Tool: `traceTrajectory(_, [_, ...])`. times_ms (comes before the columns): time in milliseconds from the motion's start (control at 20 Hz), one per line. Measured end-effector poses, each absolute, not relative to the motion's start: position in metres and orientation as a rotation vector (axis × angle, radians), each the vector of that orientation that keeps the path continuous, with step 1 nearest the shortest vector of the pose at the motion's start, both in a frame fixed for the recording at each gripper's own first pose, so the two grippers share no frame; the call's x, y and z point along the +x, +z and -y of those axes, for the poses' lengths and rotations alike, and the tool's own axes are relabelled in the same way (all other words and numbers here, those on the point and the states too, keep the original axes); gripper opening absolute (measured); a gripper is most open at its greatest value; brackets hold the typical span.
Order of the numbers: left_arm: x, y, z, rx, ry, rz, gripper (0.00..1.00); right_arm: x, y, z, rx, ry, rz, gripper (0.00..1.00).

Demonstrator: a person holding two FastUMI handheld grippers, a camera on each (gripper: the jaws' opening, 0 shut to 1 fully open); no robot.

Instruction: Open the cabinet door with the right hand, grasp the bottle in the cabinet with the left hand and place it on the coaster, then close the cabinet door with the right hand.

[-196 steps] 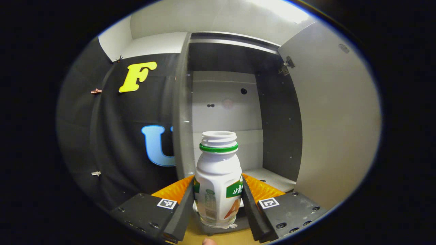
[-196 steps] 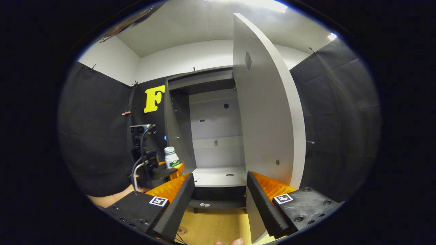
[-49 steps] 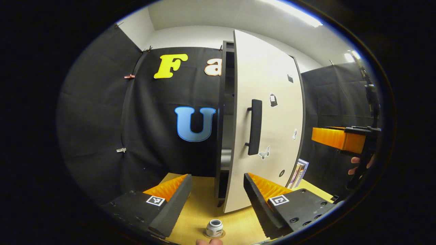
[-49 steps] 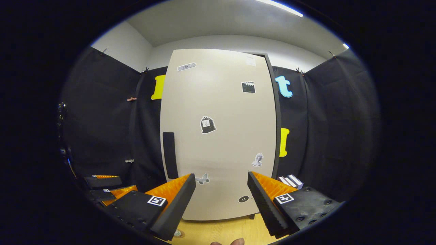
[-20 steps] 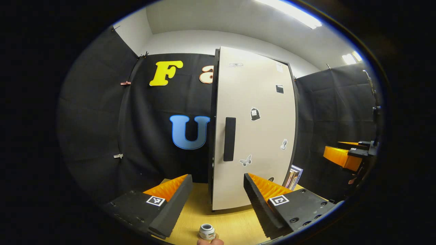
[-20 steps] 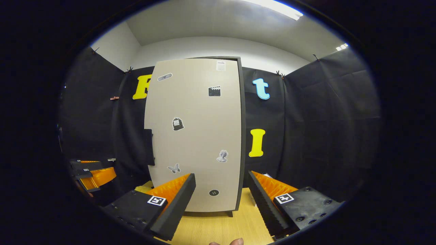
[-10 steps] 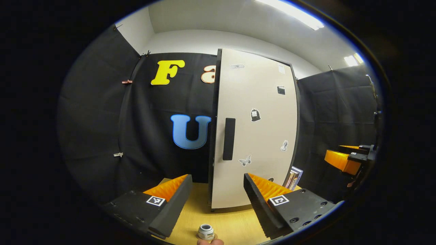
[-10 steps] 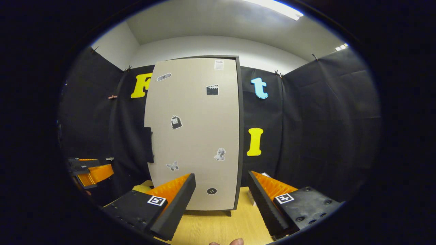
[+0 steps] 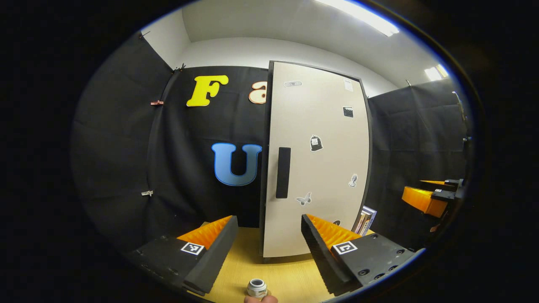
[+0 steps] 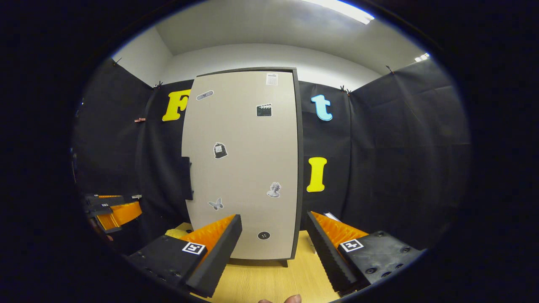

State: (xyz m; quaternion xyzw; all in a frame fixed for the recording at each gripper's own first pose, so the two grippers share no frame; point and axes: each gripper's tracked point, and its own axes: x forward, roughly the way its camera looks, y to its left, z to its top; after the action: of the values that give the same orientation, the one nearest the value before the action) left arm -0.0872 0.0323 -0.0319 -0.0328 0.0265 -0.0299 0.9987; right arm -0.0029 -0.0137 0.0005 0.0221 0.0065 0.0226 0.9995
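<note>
The cabinet door [image 9: 316, 160] is shut flat against the cabinet, its dark handle [image 9: 283, 172] on the left edge. In the right gripper view the same door [image 10: 244, 164] stands straight ahead. A small white bottle [image 9: 257, 288] stands upright on the wooden table [image 9: 286, 277] below and between my left gripper's fingers. My left gripper [image 9: 267, 248] is open and holds nothing. My right gripper [image 10: 271, 248] is open too, a short way back from the door; it also shows at the right edge of the left gripper view [image 9: 425, 198]. The left gripper [image 10: 111, 210] appears at the left of the right gripper view.
Several books [image 9: 365, 219] lean beside the cabinet's right side. The cabinet stands on short feet on the wooden table [image 10: 269, 286]. A fingertip [image 9: 261, 299] shows at the bottom edge next to the bottle. Black cloth walls close in the booth.
The door has swung fully shut since 2.5 s ago. Both grippers have drawn back from the cabinet. In the last half second almost nothing has moved.
</note>
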Motion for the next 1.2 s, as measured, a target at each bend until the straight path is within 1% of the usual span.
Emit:
traceTrajectory(450, [-0.086, -0.031, -0.028, -0.06, -0.069, -0.049, 0.95, -0.005, 0.0, 0.016, 0.044, 0.048, -0.016, 0.99])
traceTrajectory(550, [-0.088, -0.031, -0.027, -0.056, -0.069, -0.048, 0.95, -0.005, 0.0, 0.018, 0.049, 0.045, -0.018, 0.99])
traceTrajectory(600, [-0.101, -0.03, -0.023, -0.056, -0.069, -0.047, 0.95, -0.006, 0.0, 0.018, 0.052, 0.046, -0.018, 0.99])
traceTrajectory(1200, [-0.103, -0.029, -0.019, -0.056, -0.049, -0.041, 0.95, -0.002, 0.004, 0.023, 0.074, 0.061, -0.013, 0.99])
